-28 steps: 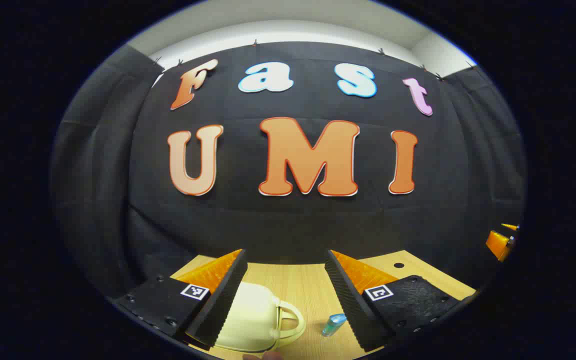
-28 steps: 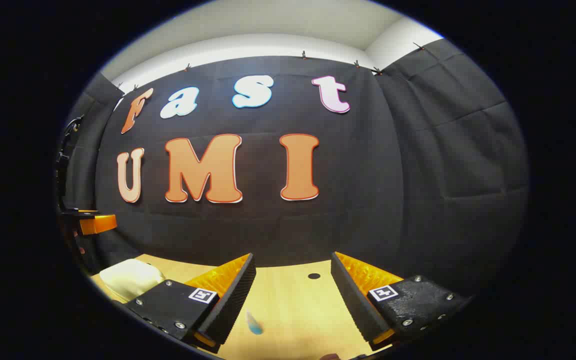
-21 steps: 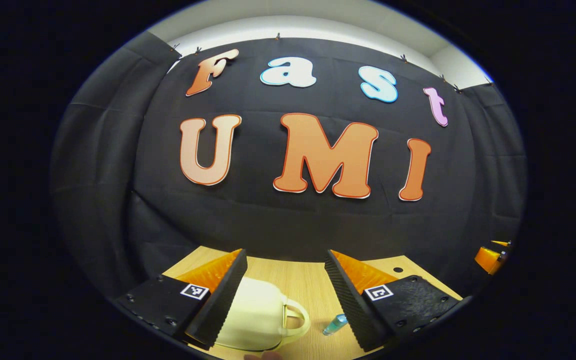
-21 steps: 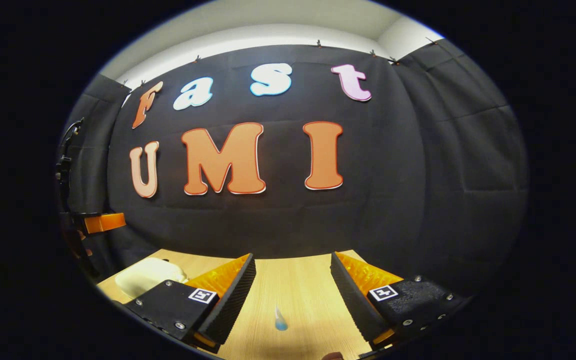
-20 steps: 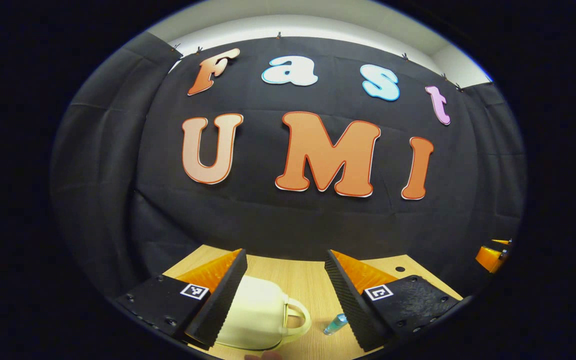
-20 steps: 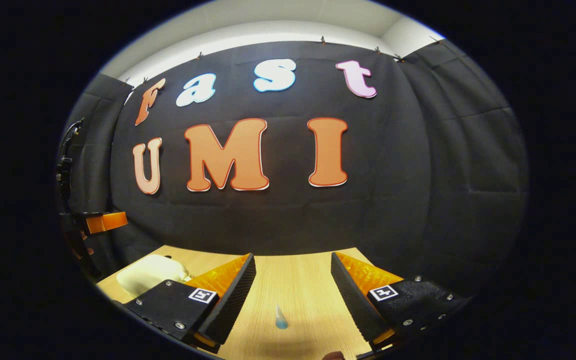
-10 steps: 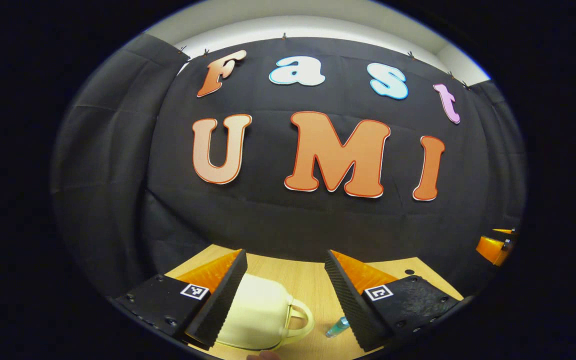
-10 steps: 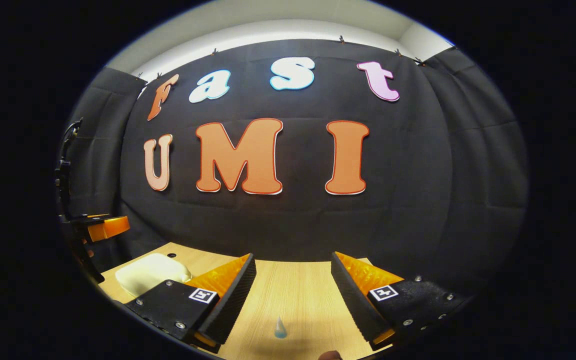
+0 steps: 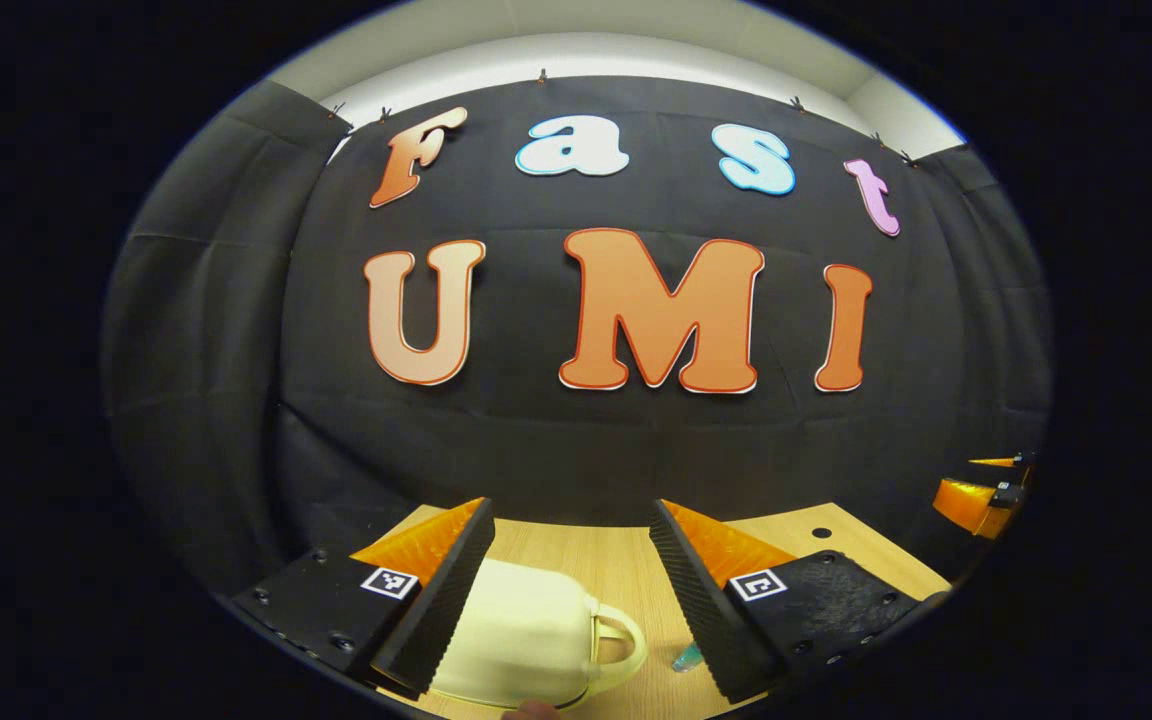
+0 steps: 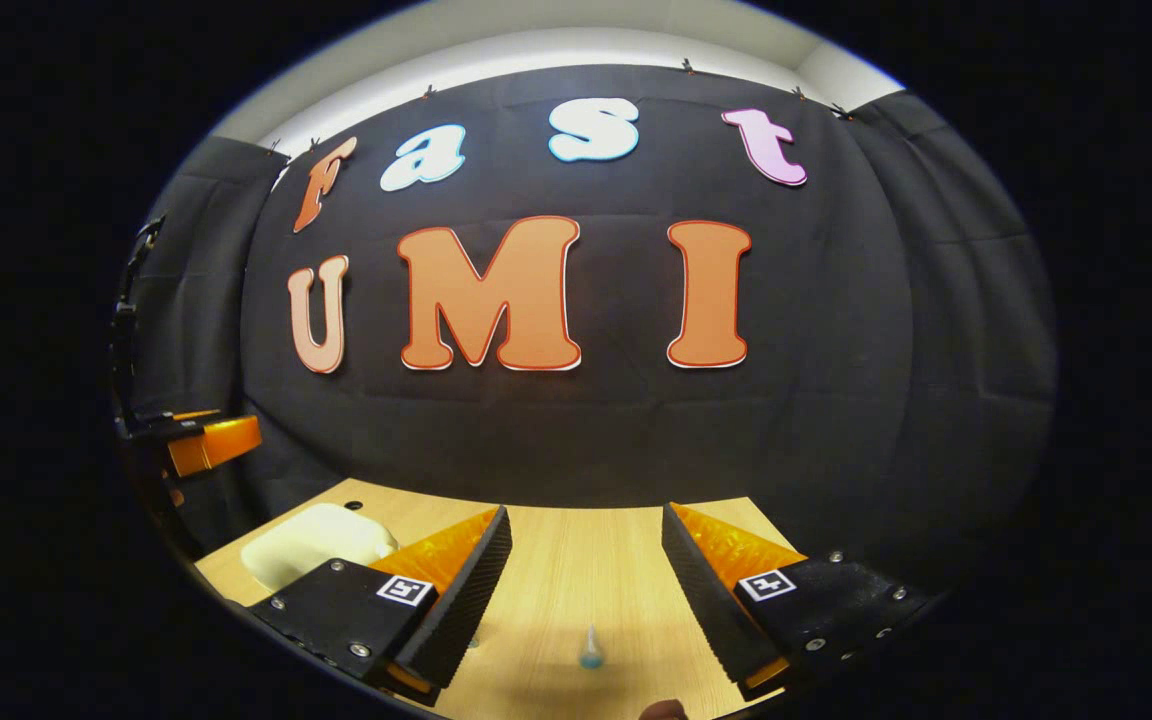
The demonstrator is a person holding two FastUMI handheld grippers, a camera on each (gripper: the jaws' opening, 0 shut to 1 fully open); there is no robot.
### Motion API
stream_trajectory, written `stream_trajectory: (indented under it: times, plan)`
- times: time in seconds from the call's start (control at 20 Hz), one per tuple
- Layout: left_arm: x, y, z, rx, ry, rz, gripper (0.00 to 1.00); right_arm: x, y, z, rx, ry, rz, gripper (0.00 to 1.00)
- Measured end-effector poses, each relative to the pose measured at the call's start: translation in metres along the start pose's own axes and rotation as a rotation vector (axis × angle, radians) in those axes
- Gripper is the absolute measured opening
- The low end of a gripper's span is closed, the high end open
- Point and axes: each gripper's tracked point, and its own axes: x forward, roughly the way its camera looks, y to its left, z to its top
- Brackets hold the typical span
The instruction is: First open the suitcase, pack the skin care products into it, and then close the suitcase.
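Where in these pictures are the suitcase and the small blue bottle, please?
suitcase (image 9: pixel 526 640): left gripper view, on its cream top shell.
small blue bottle (image 10: pixel 591 650): right gripper view, on its body, standing on the wooden table.

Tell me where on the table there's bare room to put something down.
Bare wood runs behind the small bottle to the black cloth wall, across the table's right side. It is tighter on the left, where the cream suitcase lies with the bottle just past its handle.
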Motion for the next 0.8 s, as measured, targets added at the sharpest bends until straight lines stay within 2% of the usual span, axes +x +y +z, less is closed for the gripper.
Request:
stream_trajectory:
  times: [0.1,0.2,0.35,0.4,0.6,0.8]
  plan:
    - [0.005,-0.003,-0.011,0.064,0.016,-0.002,0.94,0.0,-0.007,-0.003,-0.008,0.005,-0.026,0.95]
    - [0.009,-0.007,-0.024,0.133,0.036,-0.005,0.97,0.002,-0.008,-0.014,-0.012,0.037,-0.021,0.95]
    - [0.014,-0.016,-0.069,0.312,0.105,-0.018,0.98,0.001,-0.012,-0.036,-0.019,0.099,-0.021,0.96]
    - [0.014,-0.022,-0.092,0.382,0.143,-0.037,0.98,0.001,-0.013,-0.041,-0.014,0.114,-0.022,0.95]
    - [0.016,-0.033,-0.154,0.56,0.253,-0.098,0.98,-0.001,-0.026,-0.06,0.022,0.172,-0.047,0.95]
    - [0.014,-0.043,-0.192,0.707,0.317,-0.161,0.98,-0.006,-0.041,-0.074,0.032,0.209,-0.079,0.96]
